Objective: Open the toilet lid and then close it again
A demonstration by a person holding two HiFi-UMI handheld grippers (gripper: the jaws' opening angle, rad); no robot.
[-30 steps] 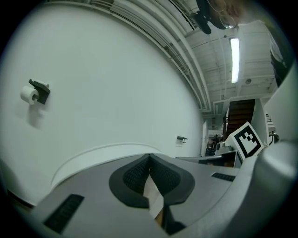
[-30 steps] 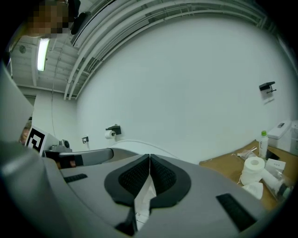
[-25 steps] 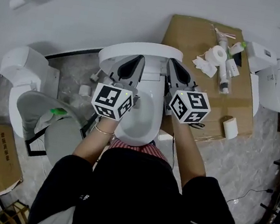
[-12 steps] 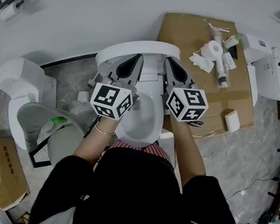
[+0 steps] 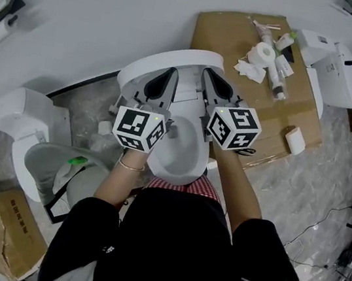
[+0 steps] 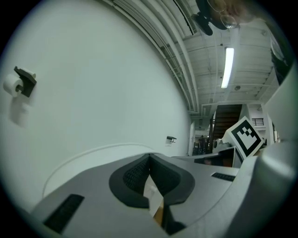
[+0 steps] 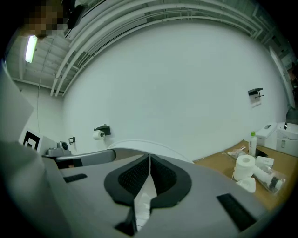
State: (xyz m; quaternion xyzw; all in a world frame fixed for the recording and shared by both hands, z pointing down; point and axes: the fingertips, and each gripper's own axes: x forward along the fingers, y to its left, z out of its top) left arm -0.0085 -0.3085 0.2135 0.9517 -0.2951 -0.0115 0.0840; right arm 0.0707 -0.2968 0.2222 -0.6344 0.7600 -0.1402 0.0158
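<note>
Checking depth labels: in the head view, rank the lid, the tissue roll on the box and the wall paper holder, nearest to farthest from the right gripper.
1. lid, just ahead of the right gripper jaws.
2. tissue roll, to the right, on the box.
3. paper holder, far left.

The toilet lid [image 5: 169,58] and the bowl [image 5: 177,155] are smooth, glossy white, ceramic or hard plastic by the look. The left gripper [image 5: 171,73] and the right gripper [image 5: 208,75] have matt grey plastic bodies, with black, finely ribbed, rubbery pads [image 6: 135,175]. The cardboard sheet [image 5: 220,34] is matt brown. A soft white paper roll [image 5: 264,52] lies near its far edge. The floor [image 5: 88,109] looks like veined grey stone.
</note>
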